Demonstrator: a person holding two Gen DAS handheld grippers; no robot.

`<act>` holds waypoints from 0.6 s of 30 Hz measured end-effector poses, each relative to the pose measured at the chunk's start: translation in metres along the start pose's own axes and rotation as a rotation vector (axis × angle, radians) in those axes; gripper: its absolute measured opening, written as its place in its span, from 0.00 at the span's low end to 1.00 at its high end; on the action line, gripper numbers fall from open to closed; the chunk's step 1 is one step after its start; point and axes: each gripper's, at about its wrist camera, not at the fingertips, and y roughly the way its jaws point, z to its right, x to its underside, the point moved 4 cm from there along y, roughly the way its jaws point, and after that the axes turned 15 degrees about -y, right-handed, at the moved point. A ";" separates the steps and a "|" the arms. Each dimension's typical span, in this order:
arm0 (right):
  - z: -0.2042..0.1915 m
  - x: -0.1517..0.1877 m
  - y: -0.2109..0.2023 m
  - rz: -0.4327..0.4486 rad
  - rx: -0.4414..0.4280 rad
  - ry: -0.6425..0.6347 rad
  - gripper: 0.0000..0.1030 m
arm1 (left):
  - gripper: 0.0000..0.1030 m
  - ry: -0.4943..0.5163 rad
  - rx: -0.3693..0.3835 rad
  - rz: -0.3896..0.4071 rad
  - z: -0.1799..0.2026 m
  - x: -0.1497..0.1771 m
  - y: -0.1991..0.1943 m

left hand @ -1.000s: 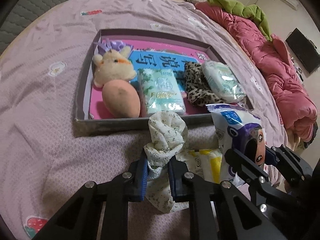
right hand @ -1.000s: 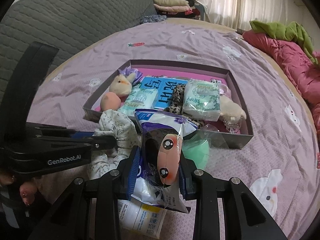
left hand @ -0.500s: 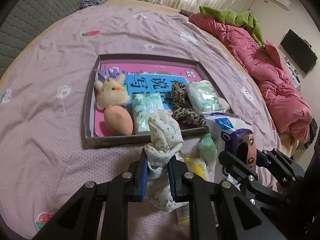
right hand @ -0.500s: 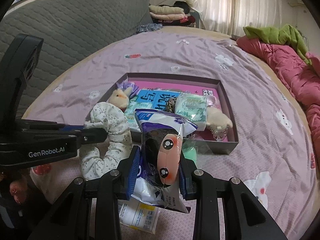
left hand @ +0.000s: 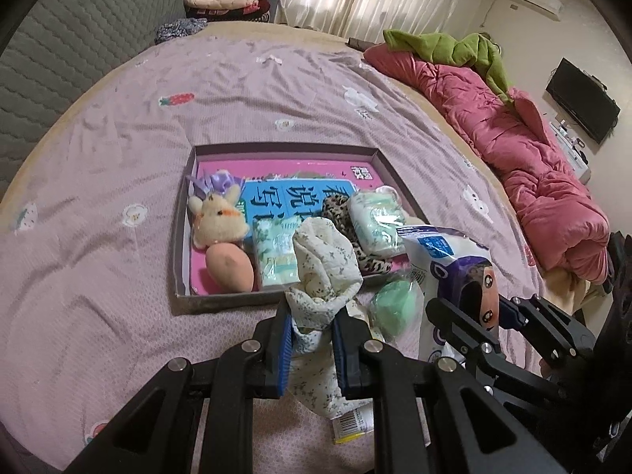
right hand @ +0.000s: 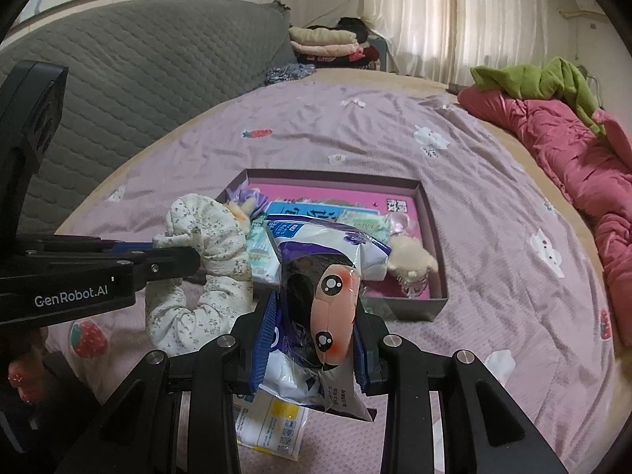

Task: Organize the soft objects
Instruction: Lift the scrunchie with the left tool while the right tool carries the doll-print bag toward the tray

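While left claw pinches floppy cream floral fabric scrunchie and right claw clamps slick plastic cartoon-face packet, both just short of shallow grey cardboard tray: packet may slip; dangling scrunchie may snag tray rim.

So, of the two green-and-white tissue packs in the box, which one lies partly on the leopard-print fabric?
The right tissue pack, resting tilted over the leopard-print fabric. The left tissue pack lies flat on the box floor beside the peach egg-shaped sponge.
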 end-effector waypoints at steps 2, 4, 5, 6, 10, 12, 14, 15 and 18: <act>0.002 -0.002 -0.003 0.007 0.001 0.001 0.34 | 0.17 0.003 -0.002 0.004 0.003 -0.001 -0.002; 0.003 -0.004 -0.005 0.014 0.006 -0.006 0.34 | 0.17 0.004 -0.003 0.014 0.005 -0.002 -0.006; 0.004 -0.006 -0.006 0.017 0.008 -0.007 0.34 | 0.17 0.005 -0.003 0.017 0.005 -0.002 -0.007; 0.005 -0.007 -0.007 0.020 0.008 -0.005 0.34 | 0.17 0.006 -0.004 0.020 0.006 -0.003 -0.008; 0.008 -0.010 -0.010 0.029 0.019 -0.002 0.34 | 0.17 0.008 -0.006 0.032 0.009 -0.006 -0.012; 0.012 -0.012 -0.012 0.034 0.025 0.003 0.34 | 0.17 0.008 -0.005 0.038 0.011 -0.007 -0.014; 0.015 -0.013 -0.012 0.037 0.030 0.006 0.34 | 0.17 0.009 -0.004 0.042 0.012 -0.009 -0.016; 0.018 -0.014 -0.013 0.039 0.033 0.010 0.34 | 0.17 0.008 -0.005 0.044 0.012 -0.009 -0.016; 0.025 -0.017 -0.012 0.041 0.043 0.012 0.34 | 0.17 0.005 -0.006 0.048 0.011 -0.013 -0.015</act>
